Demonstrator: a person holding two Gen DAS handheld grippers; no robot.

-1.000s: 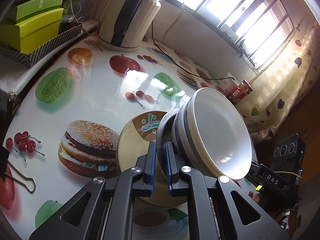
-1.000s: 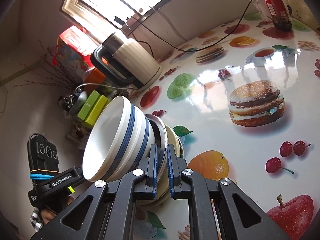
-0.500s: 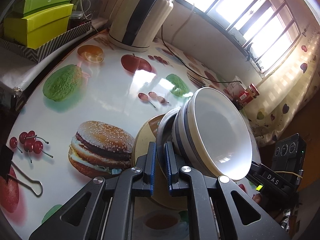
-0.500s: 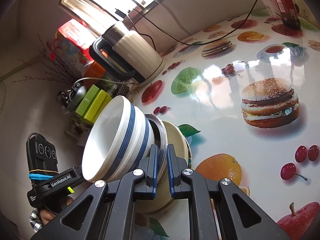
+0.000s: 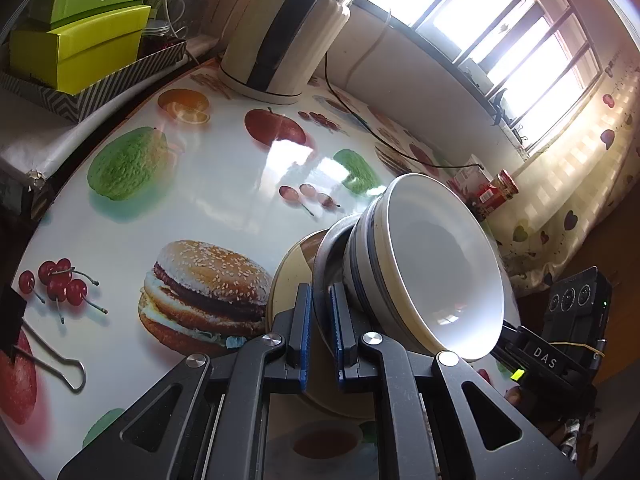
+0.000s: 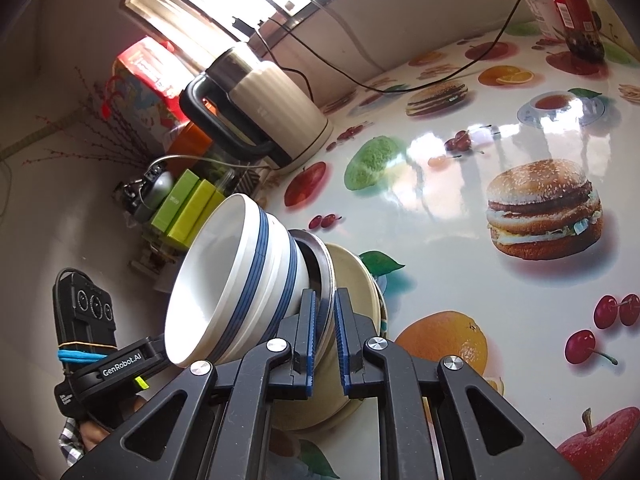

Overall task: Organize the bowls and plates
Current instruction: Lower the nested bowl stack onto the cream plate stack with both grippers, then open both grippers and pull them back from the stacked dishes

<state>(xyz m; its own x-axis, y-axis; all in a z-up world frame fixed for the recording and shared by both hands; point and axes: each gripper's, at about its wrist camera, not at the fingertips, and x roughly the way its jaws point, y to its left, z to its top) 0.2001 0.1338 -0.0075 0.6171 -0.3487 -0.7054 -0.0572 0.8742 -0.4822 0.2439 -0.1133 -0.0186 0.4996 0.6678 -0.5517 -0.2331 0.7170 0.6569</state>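
Observation:
A stack of dishes sits between both grippers: a beige plate (image 5: 290, 280) at the bottom, a metal plate (image 5: 325, 264) on it, and white bowls with blue stripes (image 5: 436, 264) nested on top. My left gripper (image 5: 320, 300) is shut on the metal plate's rim. From the opposite side, my right gripper (image 6: 323, 308) is shut on the same metal plate (image 6: 324, 264), with the striped bowls (image 6: 240, 280) to its left and the beige plate (image 6: 356, 280) to its right. The stack appears held over the table; contact is hidden.
The round table (image 5: 224, 184) has a glossy food-print cover. A cream electric kettle (image 5: 280, 40) with a cord stands at the back. Green boxes (image 5: 76, 44) sit in a striped tray at the left. A red jar (image 5: 500, 192) stands by the wall. A binder clip (image 5: 56, 364) lies near the front edge.
Both grippers have carried the stack across the table toward the kettle side. The grips on the metal plate have not changed.

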